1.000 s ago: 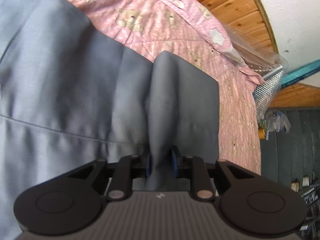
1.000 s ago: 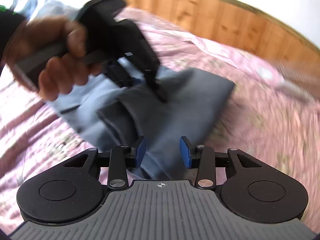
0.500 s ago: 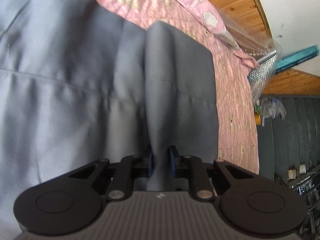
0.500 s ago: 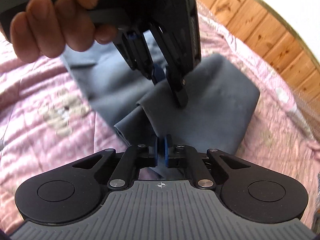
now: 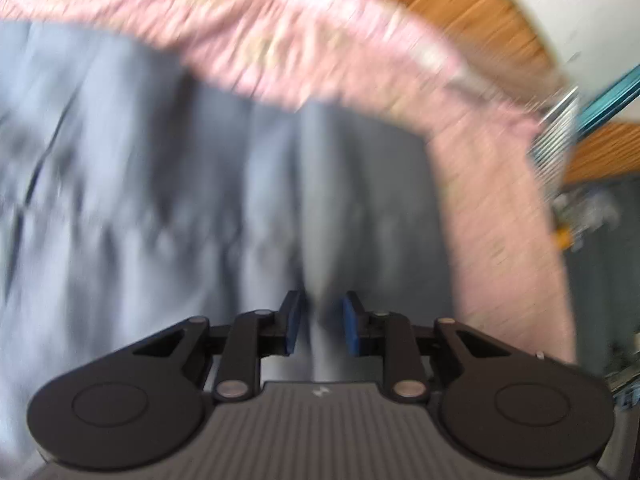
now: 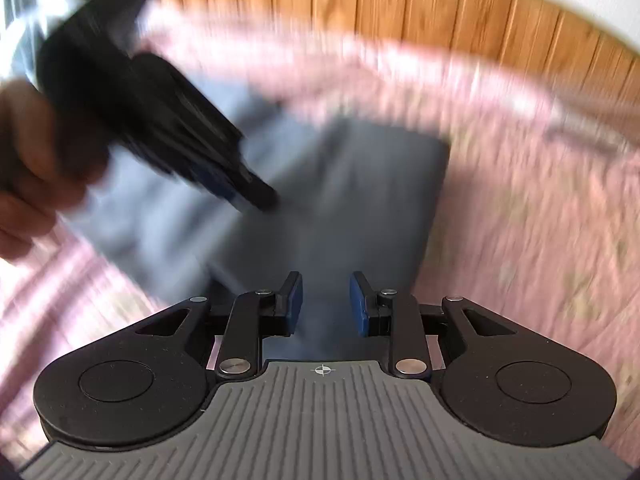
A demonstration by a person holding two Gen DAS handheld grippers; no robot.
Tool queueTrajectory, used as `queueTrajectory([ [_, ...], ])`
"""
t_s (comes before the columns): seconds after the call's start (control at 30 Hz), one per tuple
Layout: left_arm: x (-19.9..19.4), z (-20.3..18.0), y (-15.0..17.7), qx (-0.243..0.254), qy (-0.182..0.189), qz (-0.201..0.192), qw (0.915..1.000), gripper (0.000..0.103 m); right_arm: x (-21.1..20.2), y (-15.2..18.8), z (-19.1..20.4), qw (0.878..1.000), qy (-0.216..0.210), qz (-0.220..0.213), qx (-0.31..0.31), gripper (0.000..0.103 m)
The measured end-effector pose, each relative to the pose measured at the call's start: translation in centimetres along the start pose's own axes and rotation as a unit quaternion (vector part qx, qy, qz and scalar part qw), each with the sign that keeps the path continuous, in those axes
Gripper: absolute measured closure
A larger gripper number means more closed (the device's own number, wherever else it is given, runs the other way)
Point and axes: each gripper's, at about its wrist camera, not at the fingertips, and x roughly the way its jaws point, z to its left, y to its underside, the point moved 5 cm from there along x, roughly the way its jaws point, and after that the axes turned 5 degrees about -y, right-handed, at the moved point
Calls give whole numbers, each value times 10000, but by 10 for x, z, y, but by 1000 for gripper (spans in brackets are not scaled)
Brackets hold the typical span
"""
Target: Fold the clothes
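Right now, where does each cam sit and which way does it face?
Left wrist: on the left gripper, tilted down along its fingers at the grey garment on the pink quilt; own jaws opening, a cloth ridge between them.
Right wrist: on the right gripper, tilted down at the garment's folded end; own jaws opening over cloth; the left hand and its gripper show upper left.
Shared: garment, quilt, wood panelling; both blurred.
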Motion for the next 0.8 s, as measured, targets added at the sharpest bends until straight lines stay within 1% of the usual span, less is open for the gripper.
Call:
queueTrajectory([
  [0.03, 2, 2, 3, -87, 21, -30, 10000, 77, 5, 6, 0, 10000, 8, 50, -74, 73],
  [0.1, -5, 8, 6, -405, 72, -105, 9991, 78, -6, 5, 2, 9998, 41, -43, -189, 73],
  [0.17, -22, 17, 12, -601, 11, -244, 9979, 77, -22, 1, 5, 9993, 71, -359, -116, 67],
  [0.2, -31, 22, 16, -677, -34, -329, 9972, 74, -26, 2, 6, 9989, 57, -471, -60, 54],
  [0.23, -41, 28, 20, -752, -79, -413, 9963, 74, -21, 6, 6, 9991, -2, -415, -3, 44],
  [0.3, -66, 52, 32, -1004, -215, -545, 9932, 73, -6, 17, 6, 9998, -37, -198, 1, 41],
  [0.37, -95, 83, 46, -1349, -380, -680, 9878, 67, -7, 16, 7, 9999, 9, -124, 23, 41],
  [0.4, -113, 104, 54, -1549, -473, -809, 9835, 58, -14, 11, 7, 9998, 44, -159, 101, 43],
  [0.43, -133, 128, 62, -1774, -591, -989, 9774, 52, -23, 6, 8, 9994, 90, -266, 183, 43],
  [0.47, -154, 154, 71, -2020, -737, -1188, 9693, 50, -30, 0, 11, 9990, 150, -367, 222, 43],
  [0.5, -175, 181, 78, -2284, -875, -1402, 9595, 49, -36, -4, 15, 9986, 221, -440, 205, 42],
  [0.53, -196, 211, 86, -2582, -1038, -1634, 9465, 47, -38, -8, 20, 9983, 304, -466, 181, 42],
  [0.57, -216, 242, 94, -2872, -1246, -1851, 9315, 46, -40, -13, 28, 9980, 400, -467, 163, 42],
  [0.6, -233, 274, 102, -3163, -1456, -2048, 9148, 45, -42, -18, 35, 9976, 497, -469, 145, 41],
  [0.63, -249, 309, 110, -3473, -1653, -2243, 8954, 44, -40, -22, 44, 9972, 580, -445, 152, 41],
  [0.67, -262, 342, 118, -3735, -1772, -2362, 8794, 43, -34, -26, 56, 9969, 651, -398, 184, 41],
  [0.7, -272, 373, 124, -3956, -1821, -2415, 8672, 43, -31, -32, 69, 9966, 705, -342, 239, 41],
  [0.73, -280, 402, 127, -4112, -1801, -2479, 8585, 43, -30, -41, 84, 9965, 709, -288, 324, 40],
  [0.77, -287, 430, 128, -4208, -1718, -2554, 8533, 42, -27, -50, 100, 9968, 642, -271, 398, 38],
  [0.8, -289, 452, 126, -4233, -1570, -2592, 8538, 39, -21, -59, 117, 9971, 542, -280, 458, 33],
])
